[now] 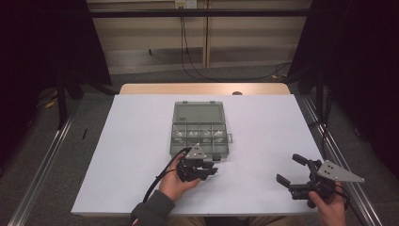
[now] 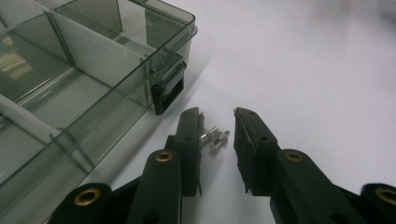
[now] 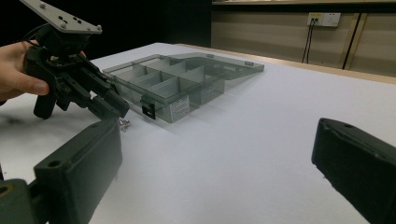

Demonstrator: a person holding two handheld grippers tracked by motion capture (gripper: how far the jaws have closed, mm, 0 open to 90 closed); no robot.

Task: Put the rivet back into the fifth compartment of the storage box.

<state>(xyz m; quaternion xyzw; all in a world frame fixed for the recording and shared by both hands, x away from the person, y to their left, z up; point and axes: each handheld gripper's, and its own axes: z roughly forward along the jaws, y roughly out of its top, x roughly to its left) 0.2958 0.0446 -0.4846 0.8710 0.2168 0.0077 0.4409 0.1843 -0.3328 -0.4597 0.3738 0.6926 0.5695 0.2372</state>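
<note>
Nearest, at the table's front right: right gripper (image 1: 288, 173), held in a hand (image 1: 331, 207), jaws spread wide, nothing between them, resting low over the white table (image 1: 131, 155).

A little farther, front centre: left gripper (image 2: 218, 122), gripped by the other hand (image 1: 176, 181), jaws parted, pointed down at the table just off the box's near corner. Between the jaws, lying on the table: small metal screws (image 2: 214, 137), close against the left jaw's inner face, not clamped; contact with that jaw cannot be told. Same screws (image 3: 124, 123) seen under the left gripper (image 3: 112, 105) from the right gripper view.

Beyond, at mid-table: clear compartment box (image 1: 197, 141), lid (image 1: 198, 113) laid open away from the person, black latch (image 2: 167, 93) on the near wall just beside the screws. Small parts in the far row of compartments, too small to tell.
</note>
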